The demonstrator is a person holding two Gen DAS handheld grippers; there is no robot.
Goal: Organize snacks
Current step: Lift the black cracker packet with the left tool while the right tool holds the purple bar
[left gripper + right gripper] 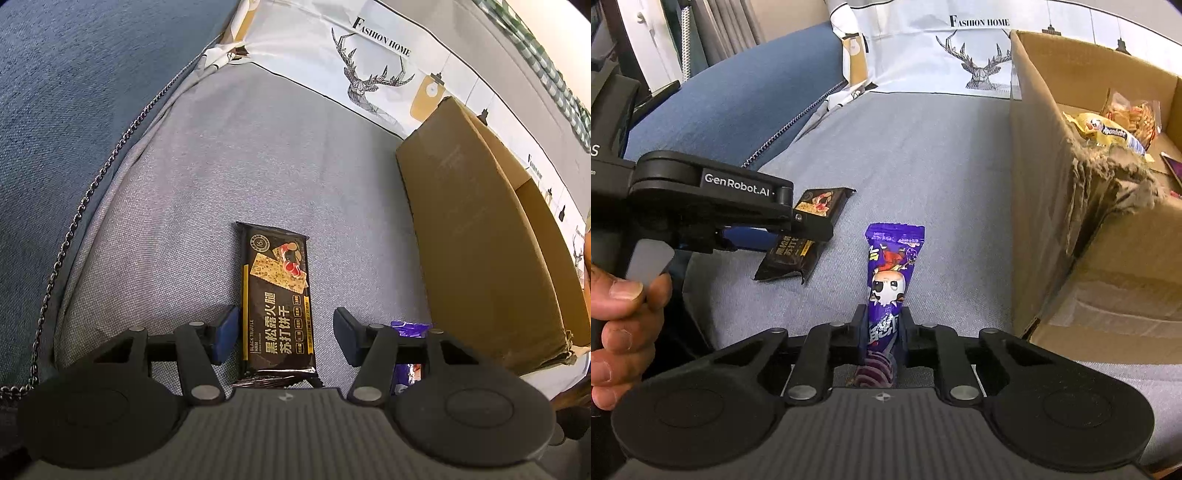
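Observation:
A black cracker packet (277,302) lies flat on the grey sofa cushion (229,177). My left gripper (284,334) is open, its blue pads on either side of the packet's near half, not touching it. In the right wrist view the left gripper (798,229) hovers over the same packet (798,254). My right gripper (882,325) is shut on a purple snack packet (892,266), which sticks out forward above the cushion. A bit of the purple packet (410,328) shows behind the left gripper's right finger.
An open cardboard box (1052,206) stands to the right, its torn near corner frayed, with several snack bags (1115,125) inside; it also shows in the left wrist view (476,236). A deer-print pillow (923,48) lies behind. A blue sofa armrest (74,110) rises at left.

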